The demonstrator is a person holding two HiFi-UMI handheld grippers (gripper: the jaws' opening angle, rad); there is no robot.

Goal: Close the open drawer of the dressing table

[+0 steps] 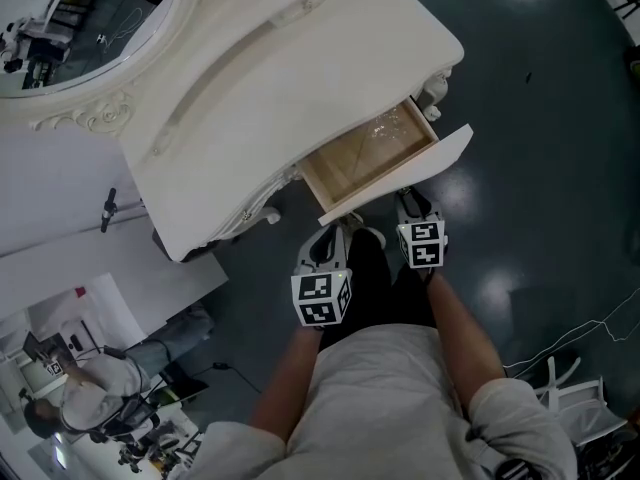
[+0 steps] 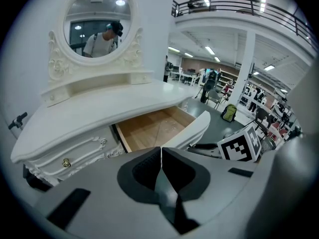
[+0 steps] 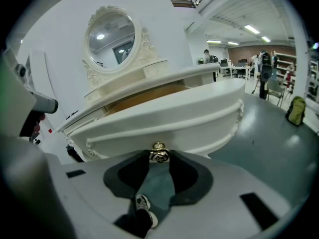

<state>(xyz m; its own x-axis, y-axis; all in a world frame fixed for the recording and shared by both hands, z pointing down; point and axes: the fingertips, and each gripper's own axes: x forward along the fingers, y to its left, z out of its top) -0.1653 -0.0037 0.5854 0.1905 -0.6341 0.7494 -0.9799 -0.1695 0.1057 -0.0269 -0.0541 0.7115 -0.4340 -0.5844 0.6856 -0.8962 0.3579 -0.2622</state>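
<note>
Clasping the brass knob [image 3: 158, 151] of the open drawer [image 1: 440, 153] in the fingers of the right gripper [image 3: 158, 157], dressing table [image 1: 270, 78] straight beyond that knob; left gripper [image 2: 160, 152] fingers closed empty, farther from it.

Bright strip lights [image 2: 210, 50] glare off the floor [image 1: 530, 78]; fisheye edges vignetted.
</note>
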